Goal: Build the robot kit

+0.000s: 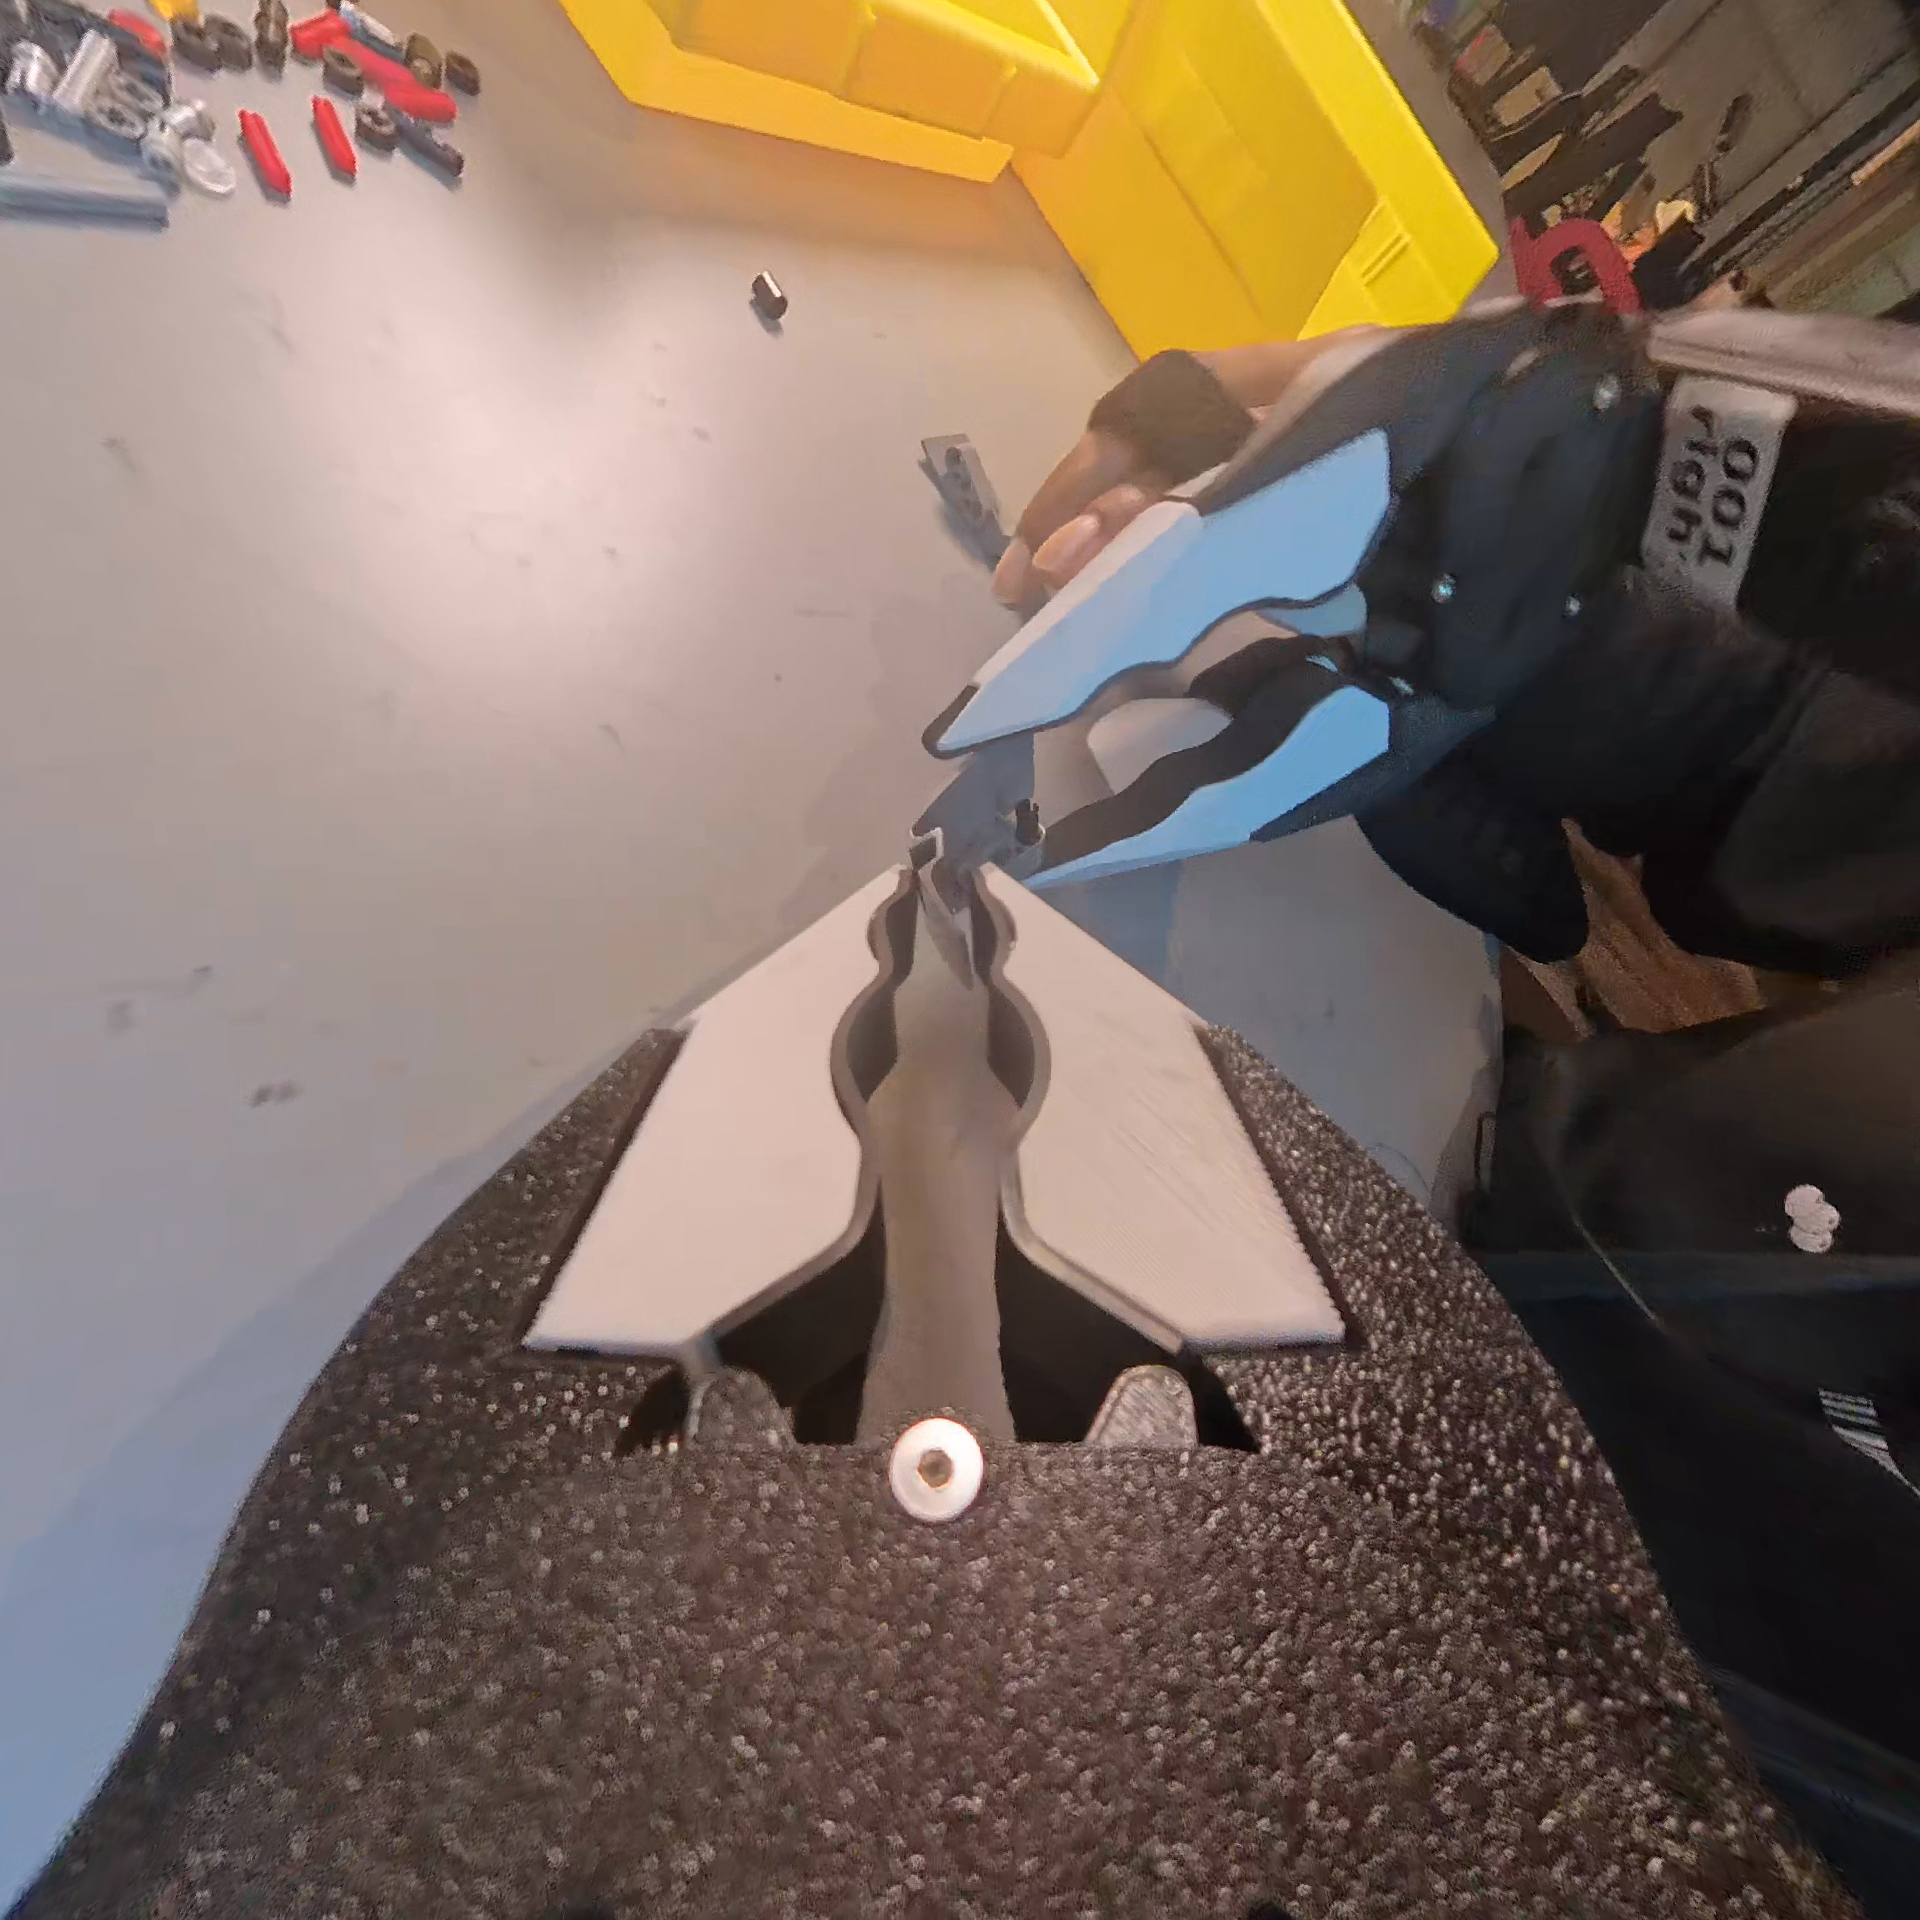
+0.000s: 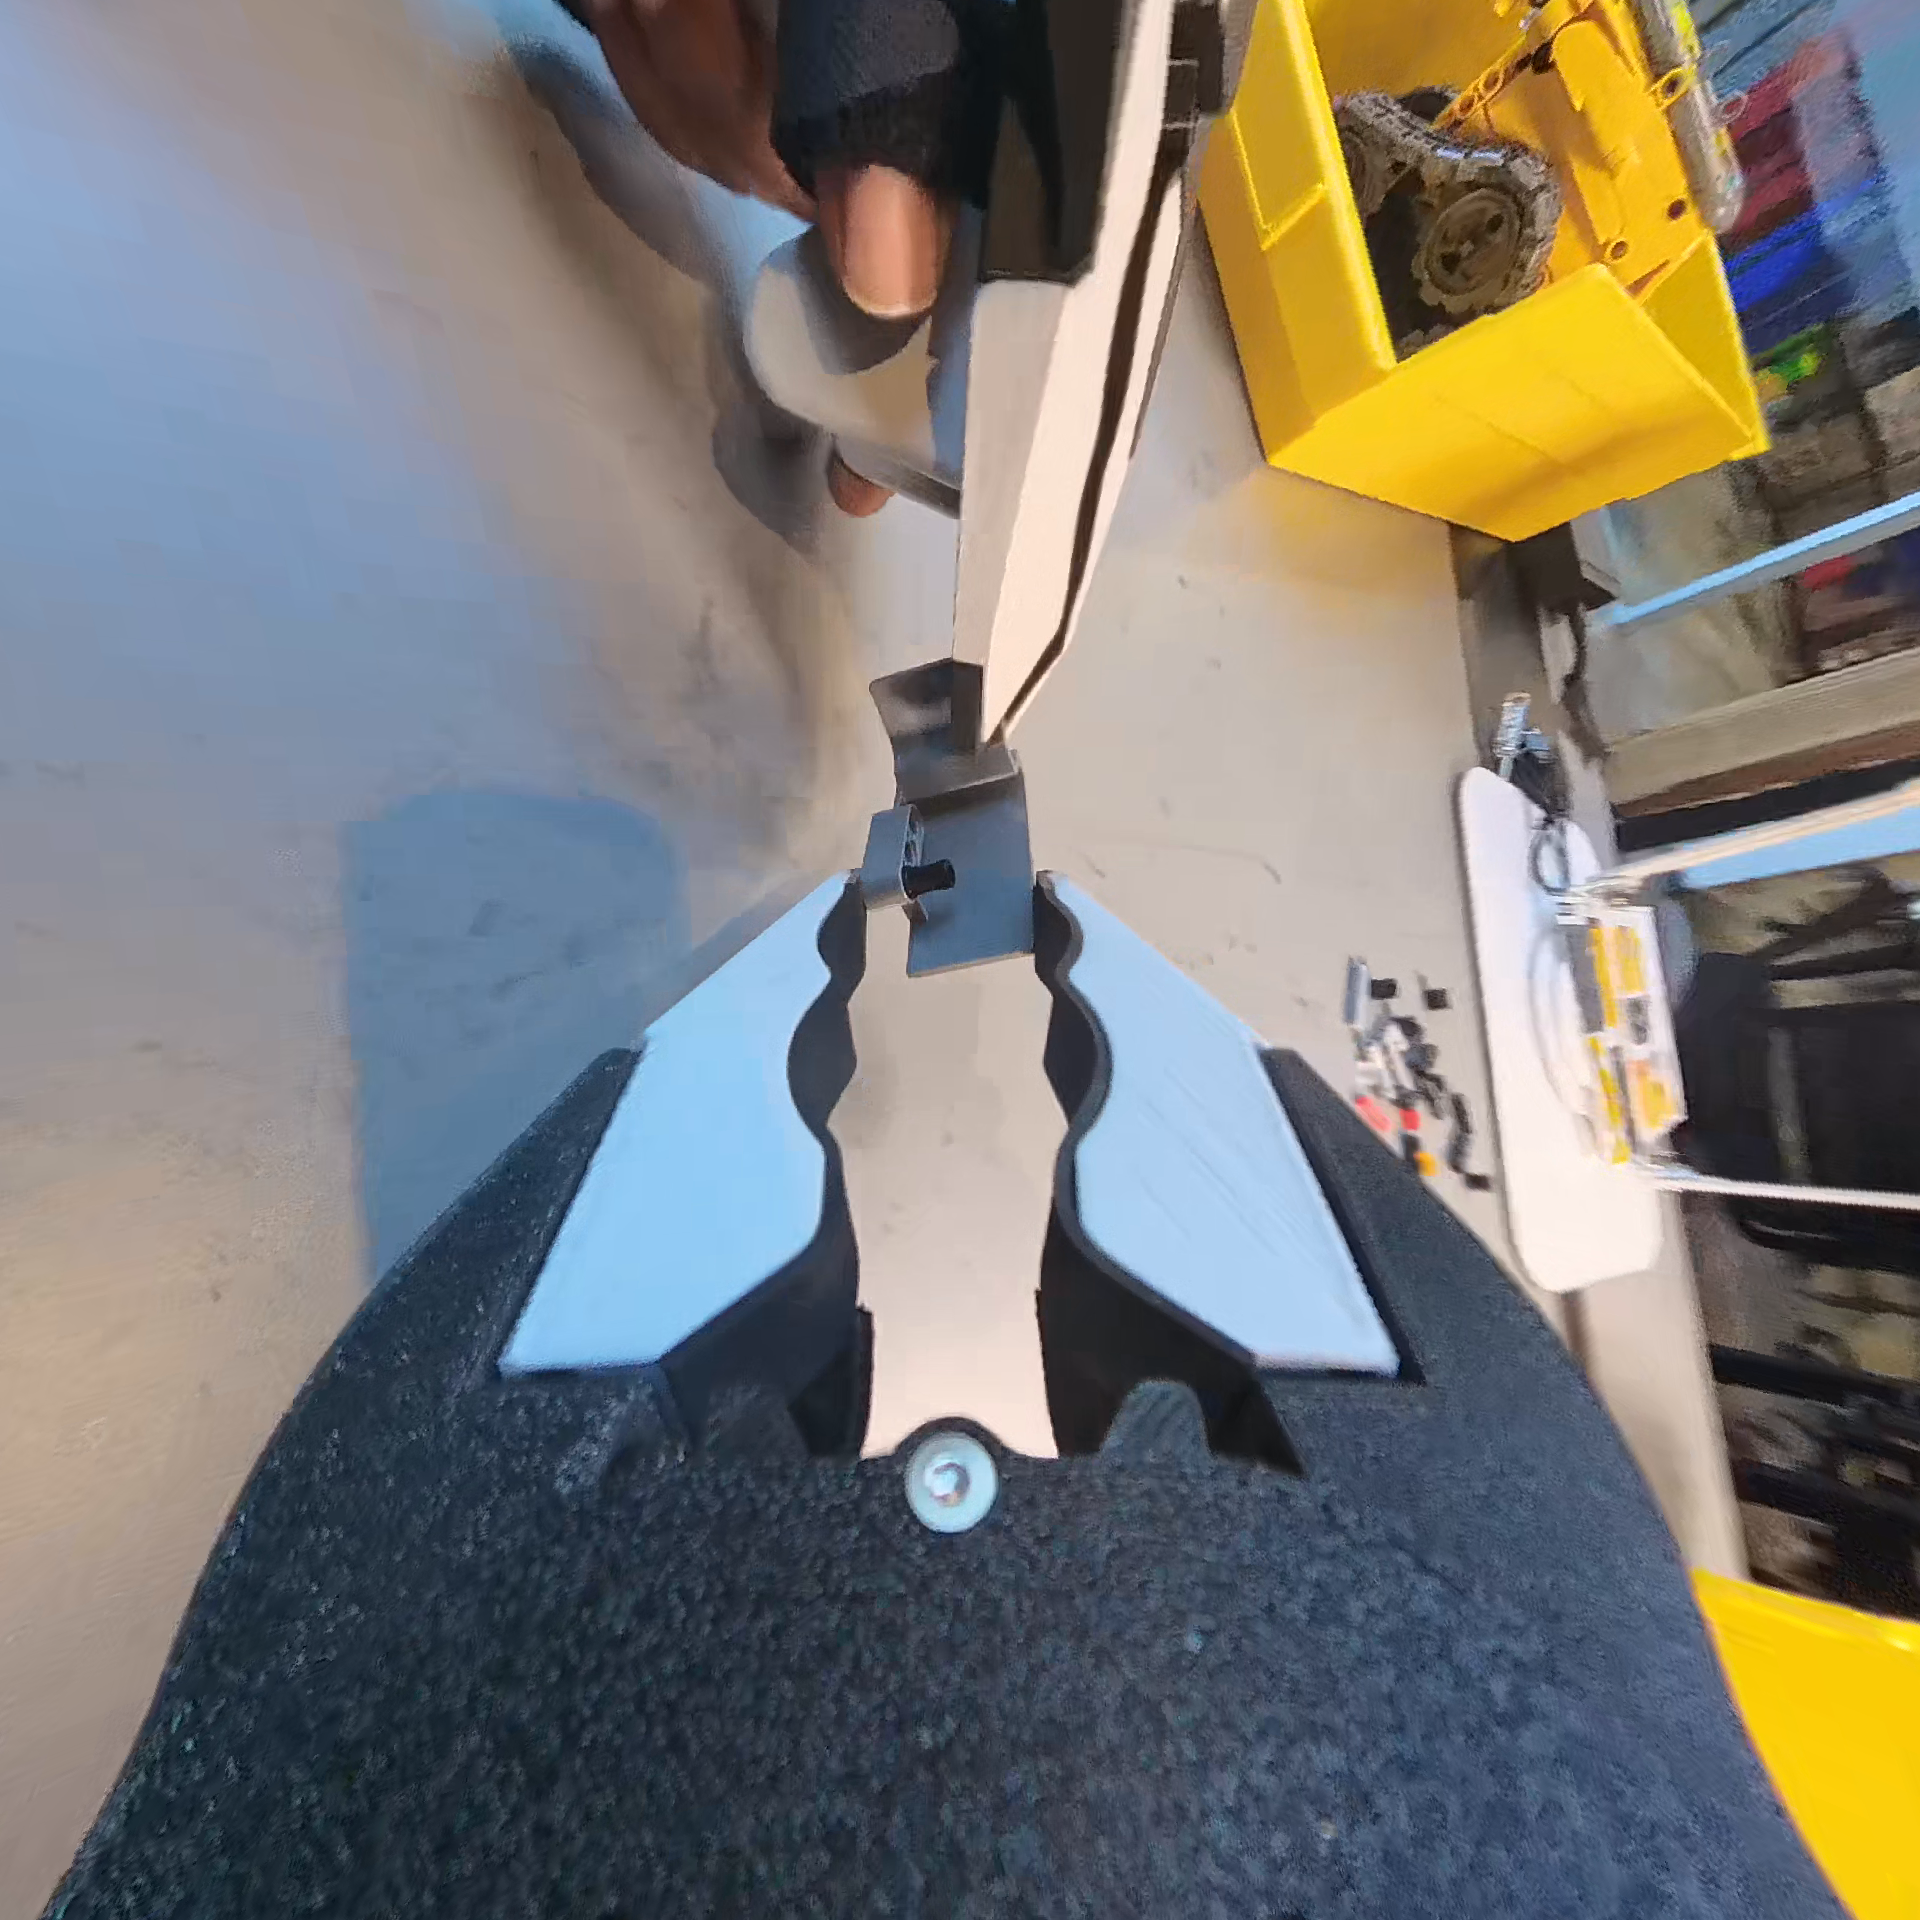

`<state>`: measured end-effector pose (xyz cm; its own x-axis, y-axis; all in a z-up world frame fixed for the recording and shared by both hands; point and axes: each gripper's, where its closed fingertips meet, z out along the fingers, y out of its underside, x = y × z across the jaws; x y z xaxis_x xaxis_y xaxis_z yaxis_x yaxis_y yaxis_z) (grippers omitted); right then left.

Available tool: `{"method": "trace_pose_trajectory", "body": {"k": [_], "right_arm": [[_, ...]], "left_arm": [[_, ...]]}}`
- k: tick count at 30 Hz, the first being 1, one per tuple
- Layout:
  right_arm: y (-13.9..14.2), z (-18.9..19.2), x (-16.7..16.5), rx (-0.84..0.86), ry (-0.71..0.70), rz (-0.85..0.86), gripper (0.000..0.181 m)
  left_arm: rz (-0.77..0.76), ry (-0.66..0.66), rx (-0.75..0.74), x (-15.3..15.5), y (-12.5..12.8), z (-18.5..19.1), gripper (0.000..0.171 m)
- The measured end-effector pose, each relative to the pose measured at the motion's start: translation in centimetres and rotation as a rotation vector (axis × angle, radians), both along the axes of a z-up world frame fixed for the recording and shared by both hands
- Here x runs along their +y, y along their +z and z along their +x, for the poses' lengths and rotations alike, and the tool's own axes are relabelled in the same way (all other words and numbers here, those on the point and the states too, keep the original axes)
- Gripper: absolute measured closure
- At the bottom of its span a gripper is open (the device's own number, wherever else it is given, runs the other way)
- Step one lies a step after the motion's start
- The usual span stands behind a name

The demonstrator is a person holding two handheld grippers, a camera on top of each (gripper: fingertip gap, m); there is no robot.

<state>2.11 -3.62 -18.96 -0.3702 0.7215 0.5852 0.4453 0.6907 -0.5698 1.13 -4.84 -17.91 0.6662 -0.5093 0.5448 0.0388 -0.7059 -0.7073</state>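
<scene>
1. Left gripper (image 1: 940, 904): jaws narrow, pinching one grey angled piece (image 2: 961, 831); one black pin (image 2: 928, 878) in it.
2. Right gripper (image 2: 945, 914): jaws clamping the same piece, mid-air above grey table (image 1: 416, 623).
3. Two yellow bins (image 1: 1247, 156); one loose black pin (image 1: 769, 296).

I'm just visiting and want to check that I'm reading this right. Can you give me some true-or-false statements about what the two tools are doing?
1. The left tool and the right tool meet tip to tip above the table. True.
2. A small black pin sticks out of a red piece. False: it sits in a small grey part between the tool tips.
3. The yellow bin holds something with a track and a wheel. True.
4. The pile of small parts lies right under the tools. False: it lies far off on the table.
</scene>
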Motion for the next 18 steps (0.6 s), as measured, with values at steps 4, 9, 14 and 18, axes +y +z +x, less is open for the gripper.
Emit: {"method": "trace_pose_trajectory", "body": {"k": [4,9,14,18], "right_arm": [[0.6,0.1,-0.3,-0.008,0.004,-0.244,0.149],[1.9,0.4,-1.6,0.005,0.067,-0.498,0.149],[3.4,0.6,-3.3,0.039,0.154,-0.697,0.149],[4.2,1.0,-4.1,0.035,0.200,-0.790,0.149]], "left_arm": [[0.095,-0.085,0.035,-0.9,1.1,0.0,0.137],[0.294,-0.187,0.108,-2.0,2.8,0.9,0.124],[0.442,-0.246,0.145,-2.7,3.9,1.8,0.128],[0.493,-0.294,0.151,-3.4,4.3,2.5,0.143]]}}
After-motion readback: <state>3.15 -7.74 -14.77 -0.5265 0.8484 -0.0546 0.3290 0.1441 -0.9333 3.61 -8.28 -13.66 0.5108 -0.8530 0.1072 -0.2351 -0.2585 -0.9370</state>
